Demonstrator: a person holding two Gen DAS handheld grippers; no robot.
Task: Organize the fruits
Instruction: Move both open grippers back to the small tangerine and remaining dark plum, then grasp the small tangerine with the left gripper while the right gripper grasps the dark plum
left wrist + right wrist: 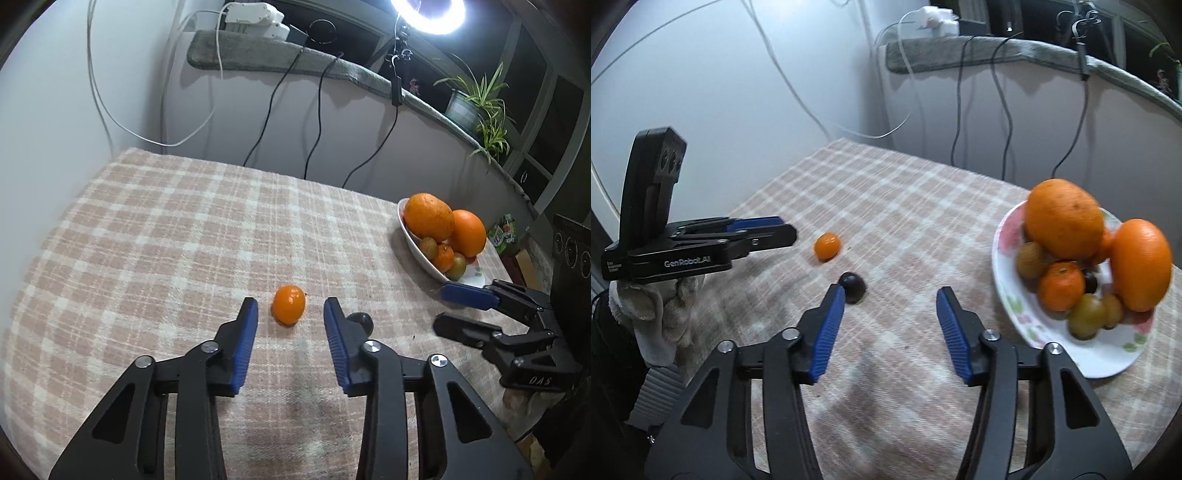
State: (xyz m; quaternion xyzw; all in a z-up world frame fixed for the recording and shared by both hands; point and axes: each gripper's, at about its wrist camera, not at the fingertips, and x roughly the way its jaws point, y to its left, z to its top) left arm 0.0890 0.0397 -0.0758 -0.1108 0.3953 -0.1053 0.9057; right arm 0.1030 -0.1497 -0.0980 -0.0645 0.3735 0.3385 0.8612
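A checked cloth [155,236] covers the table under me, pink and cream. At its far right edge sits my flowered plate [1008,266], piled with fruit: two big oranges [1065,218] on top, a mandarin [1061,286] and some small greenish-brown fruits [1087,317] below them. My left gripper [290,314] hangs low over the cloth with its jaws apart, nothing gripped; the small loose tangerine [289,304] lies on the cloth just past the tips, in line with the gap and touching neither pad. My right gripper [891,295] also stands parted and empty, near the plate's left rim. A little dark round fruit [852,287] rests on the cloth right by its left fingertip [836,295]; I cannot tell whether they touch.
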